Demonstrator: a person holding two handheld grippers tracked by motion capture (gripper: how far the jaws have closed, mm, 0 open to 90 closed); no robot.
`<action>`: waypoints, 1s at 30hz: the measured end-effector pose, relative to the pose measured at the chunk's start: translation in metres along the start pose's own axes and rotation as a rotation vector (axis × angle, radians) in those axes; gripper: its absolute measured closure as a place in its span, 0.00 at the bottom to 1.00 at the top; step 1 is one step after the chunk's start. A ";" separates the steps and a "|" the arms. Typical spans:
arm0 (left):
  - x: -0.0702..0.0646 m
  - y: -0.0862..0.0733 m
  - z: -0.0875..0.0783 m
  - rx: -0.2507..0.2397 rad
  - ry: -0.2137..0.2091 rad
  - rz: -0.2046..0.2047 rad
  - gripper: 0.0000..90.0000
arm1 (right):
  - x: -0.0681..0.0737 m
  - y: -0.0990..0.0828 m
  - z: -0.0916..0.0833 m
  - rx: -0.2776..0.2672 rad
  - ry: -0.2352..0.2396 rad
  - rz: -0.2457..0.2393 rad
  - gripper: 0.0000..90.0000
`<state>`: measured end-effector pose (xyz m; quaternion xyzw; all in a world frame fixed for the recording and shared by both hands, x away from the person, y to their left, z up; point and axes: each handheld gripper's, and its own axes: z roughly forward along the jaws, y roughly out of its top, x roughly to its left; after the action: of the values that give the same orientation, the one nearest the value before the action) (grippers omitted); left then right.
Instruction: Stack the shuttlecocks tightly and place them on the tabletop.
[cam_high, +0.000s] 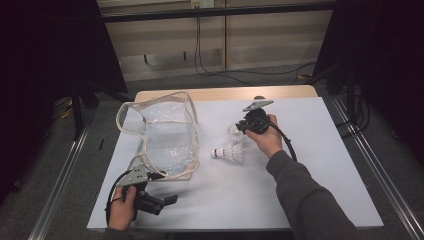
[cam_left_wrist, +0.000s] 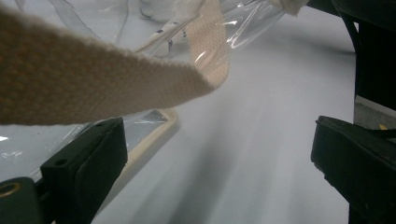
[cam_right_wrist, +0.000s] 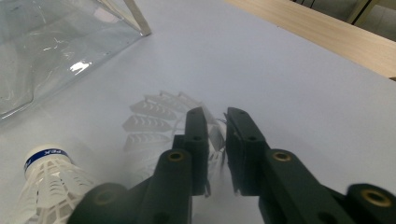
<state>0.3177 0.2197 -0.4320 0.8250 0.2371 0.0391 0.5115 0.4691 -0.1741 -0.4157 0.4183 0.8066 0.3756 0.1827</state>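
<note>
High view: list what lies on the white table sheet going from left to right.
Left tongs by the near edge → clear bag with cream trim → lying shuttlecock → right tongs, closed on a second shuttlecock's skirt.

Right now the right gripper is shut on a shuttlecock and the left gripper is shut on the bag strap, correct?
Not quite. The left gripper is open, as its own view shows; the strap hangs above its jaws. The right gripper is shut on a shuttlecock.
</note>
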 end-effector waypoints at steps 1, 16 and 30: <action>0.000 0.000 0.000 0.000 0.000 0.000 0.04 | -0.001 0.000 -0.001 -0.004 -0.004 -0.004 0.92; 0.000 0.000 0.000 0.000 0.004 0.000 0.04 | -0.015 -0.006 -0.019 -0.027 -0.007 0.023 1.00; -0.001 0.000 -0.001 0.002 0.007 0.001 0.04 | -0.022 -0.021 -0.044 -0.071 0.033 0.061 1.00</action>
<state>0.3170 0.2198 -0.4315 0.8256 0.2385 0.0418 0.5097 0.4442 -0.2195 -0.4035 0.4298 0.7824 0.4164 0.1724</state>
